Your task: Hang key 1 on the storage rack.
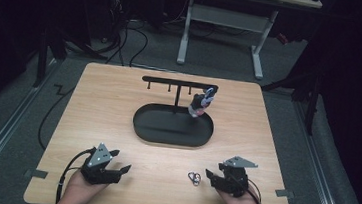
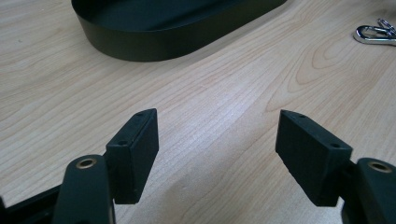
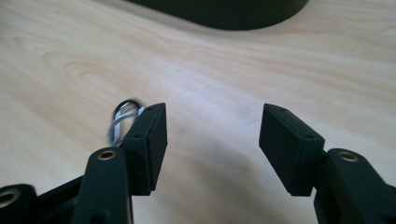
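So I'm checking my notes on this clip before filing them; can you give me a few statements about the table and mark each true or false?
1. A small metal carabiner lies on the wooden table near the right gripper. True.
2. The carabiner is clamped between the right gripper's jaws. False: the jaws stand apart, and it lies beside the left-hand one in the right gripper view.
3. The black oval tray carries a rack with a small item hanging from it. True.
4. The left gripper holds the tray's rim. False: its jaws are open over bare wood.
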`<state>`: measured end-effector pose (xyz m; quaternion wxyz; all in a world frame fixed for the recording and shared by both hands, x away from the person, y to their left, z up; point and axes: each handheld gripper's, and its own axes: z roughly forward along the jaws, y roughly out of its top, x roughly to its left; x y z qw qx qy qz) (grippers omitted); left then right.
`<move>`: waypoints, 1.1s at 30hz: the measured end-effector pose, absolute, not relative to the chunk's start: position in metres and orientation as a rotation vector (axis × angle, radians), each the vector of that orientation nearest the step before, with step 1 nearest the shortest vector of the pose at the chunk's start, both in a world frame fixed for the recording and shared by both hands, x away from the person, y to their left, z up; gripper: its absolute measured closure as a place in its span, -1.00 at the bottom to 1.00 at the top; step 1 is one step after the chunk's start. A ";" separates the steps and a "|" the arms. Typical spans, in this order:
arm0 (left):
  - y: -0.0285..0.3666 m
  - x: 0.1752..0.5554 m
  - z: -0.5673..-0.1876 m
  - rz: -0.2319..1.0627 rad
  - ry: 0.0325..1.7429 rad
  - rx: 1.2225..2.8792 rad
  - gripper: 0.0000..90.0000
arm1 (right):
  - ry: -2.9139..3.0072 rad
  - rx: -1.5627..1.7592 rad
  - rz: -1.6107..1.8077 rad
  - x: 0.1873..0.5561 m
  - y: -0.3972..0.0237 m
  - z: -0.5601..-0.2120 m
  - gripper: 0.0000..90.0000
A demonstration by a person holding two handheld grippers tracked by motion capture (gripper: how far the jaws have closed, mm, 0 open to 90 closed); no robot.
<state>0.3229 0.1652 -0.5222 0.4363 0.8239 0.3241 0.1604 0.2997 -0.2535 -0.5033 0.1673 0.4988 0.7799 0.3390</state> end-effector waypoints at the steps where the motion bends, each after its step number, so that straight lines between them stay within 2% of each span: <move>1: 0.165 0.323 -0.522 0.399 0.806 2.052 -0.31 | 2.222 1.417 0.982 0.295 -0.251 -0.506 -0.03; 2: 0.164 0.323 -0.522 0.397 0.804 2.055 -0.32 | 2.266 1.393 1.031 0.287 -0.246 -0.507 0.09; 3: 0.164 0.323 -0.522 0.397 0.803 2.055 -0.32 | 2.266 1.393 1.031 0.287 -0.246 -0.507 0.09; 4: 0.163 0.323 -0.523 0.399 0.804 2.053 -0.31 | 2.289 1.356 1.022 0.283 -0.241 -0.507 0.19; 6: 0.163 0.323 -0.523 0.402 0.804 2.055 -0.32 | 2.324 1.270 0.997 0.274 -0.232 -0.508 0.60; 9: 0.163 0.324 -0.523 0.401 0.805 2.053 -0.31 | 2.353 1.190 1.016 0.268 -0.218 -0.510 0.98; 17: 0.162 0.323 -0.523 0.396 0.796 2.062 -0.31 | 2.420 1.121 0.940 0.272 -0.191 -0.521 1.00; 25: 0.163 0.323 -0.523 0.400 0.798 2.059 -0.31 | 2.354 1.196 0.912 0.280 -0.206 -0.523 1.00; 33: 0.168 0.318 -0.525 0.406 0.817 2.067 -0.31 | 2.281 1.293 0.899 0.312 -0.222 -0.523 1.00</move>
